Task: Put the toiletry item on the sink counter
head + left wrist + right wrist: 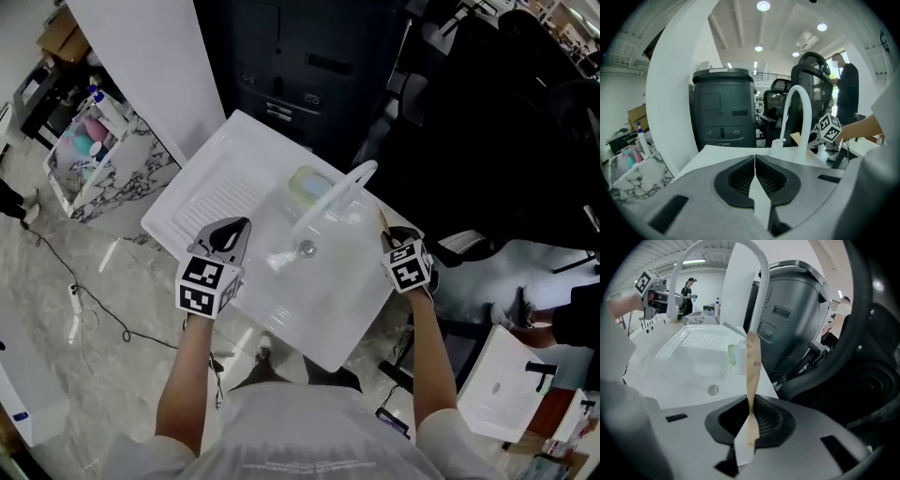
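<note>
This is an open office floor. A freestanding white sink [161, 225] stands among black office chairs [813, 79], a big dark copier [724, 108], ceiling spotlights [763, 5] and trailing floor cables [94, 309].

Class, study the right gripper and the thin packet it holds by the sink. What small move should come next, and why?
Probably lower the right gripper toward the flat rim of the sink counter before any release. Its jaws pinch the tan packet, which juts out above the basin's edge and seems to rest on nothing, so letting go from here might send it into the basin.
</note>
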Demonstrator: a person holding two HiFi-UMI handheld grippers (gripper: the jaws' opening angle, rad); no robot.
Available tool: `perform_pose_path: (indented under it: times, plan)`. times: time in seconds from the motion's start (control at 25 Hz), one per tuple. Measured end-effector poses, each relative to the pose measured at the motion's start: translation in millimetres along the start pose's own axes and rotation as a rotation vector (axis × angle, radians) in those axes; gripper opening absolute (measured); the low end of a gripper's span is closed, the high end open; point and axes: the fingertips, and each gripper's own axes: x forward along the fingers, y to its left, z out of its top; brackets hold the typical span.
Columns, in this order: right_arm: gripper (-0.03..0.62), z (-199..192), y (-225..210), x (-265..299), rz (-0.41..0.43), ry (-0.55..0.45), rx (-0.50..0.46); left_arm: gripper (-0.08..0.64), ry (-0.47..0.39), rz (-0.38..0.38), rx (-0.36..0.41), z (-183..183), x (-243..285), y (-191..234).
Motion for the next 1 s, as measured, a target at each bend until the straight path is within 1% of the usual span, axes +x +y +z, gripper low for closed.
perform_pose_path:
  times: [0.16,0.24,0.44,0.64,0.8,0.84,0.88,1.0]
  plan:
    - [0.032,-4,-1,24,0.01,0.085,-0.156,0.014,0.017,0.037,-0.028,-6,4,3]
    - [0.034,-7,2,37,0.027,0.106,-0.212,0.014,0.022,0.052,-0.041,-8,5,5]
    - [0.034,-15,6,57,0.041,0.128,-0.301,0.014,0.035,0.082,-0.055,-13,6,6]
    - [0.042,-24,10,74,0.057,0.156,-0.343,0.014,0.046,0.102,-0.08,-20,5,8]
    - [0.07,-33,5,84,0.02,0.183,-0.44,0.014,0.068,0.121,-0.069,-28,6,9]
    - [0.078,-34,4,86,0.015,0.184,-0.45,0.014,0.072,0.122,-0.069,-30,6,9]
    - [0.08,-34,3,87,0.019,0.181,-0.439,0.014,0.075,0.121,-0.07,-31,7,9]
    - [0.113,-31,1,82,0.041,0.157,-0.352,0.014,0.081,0.113,-0.067,-35,7,10]
